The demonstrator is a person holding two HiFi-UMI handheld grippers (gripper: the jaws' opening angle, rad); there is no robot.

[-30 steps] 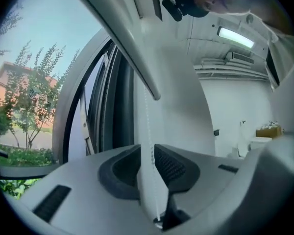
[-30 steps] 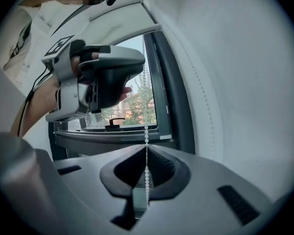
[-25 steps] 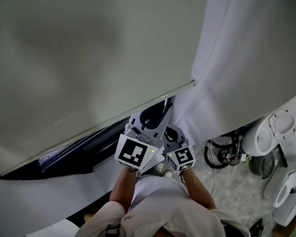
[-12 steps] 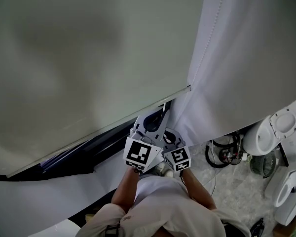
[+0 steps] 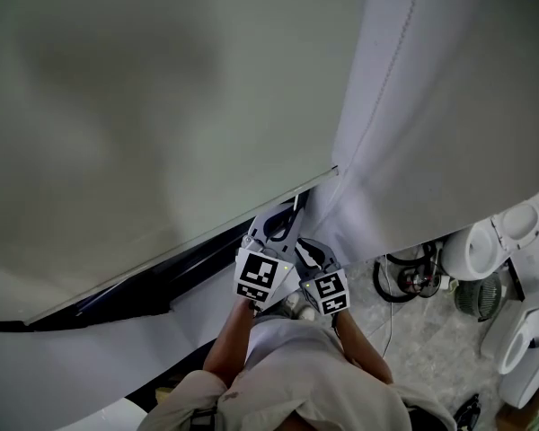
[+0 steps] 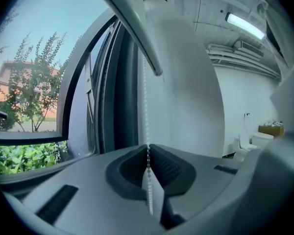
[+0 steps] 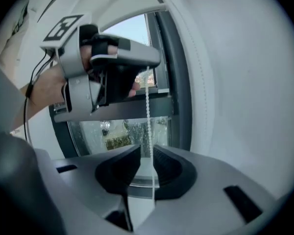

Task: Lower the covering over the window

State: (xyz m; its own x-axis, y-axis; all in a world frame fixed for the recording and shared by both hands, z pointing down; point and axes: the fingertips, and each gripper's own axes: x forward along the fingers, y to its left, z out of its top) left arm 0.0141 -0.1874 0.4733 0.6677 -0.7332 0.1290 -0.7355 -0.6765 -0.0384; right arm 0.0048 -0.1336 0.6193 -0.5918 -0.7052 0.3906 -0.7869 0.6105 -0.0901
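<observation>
"Below the blind [image 5: 162, 106], at six o'clock in the head view, both grippers work the chain [image 7: 148, 106]. The blind covers most of the window [image 5: 153, 284]. Its rail [image 5: 189, 240] leaves a dark strip of glass bare toward seven o'clock."

"Jaws?"

"Left gripper [image 6: 148, 151]: clamped tight on the chain, with the beads pinched between the pads. Right gripper [image 7: 146, 153]: jaws have just been opening. The chain hangs in the gap and the pads are not pressing on it. The left one shows at ten o'clock in the right gripper view, higher on the strand."

"So one grip carries the load. Hazards?"

"Three, in my judgement. First, if the left pads slip on the beads before the right takes hold, the chain runs free and the pull is lost. Second, the right jaws could close beside the chain rather than on it, since the strand hangs loose. Third, the curtain [image 5: 449, 106] hangs just beside the chain at three o'clock, and a fold could be nipped with the beads and dragged."

"Wrong strand?"

"Cannot tell; only one strand shows."
</observation>
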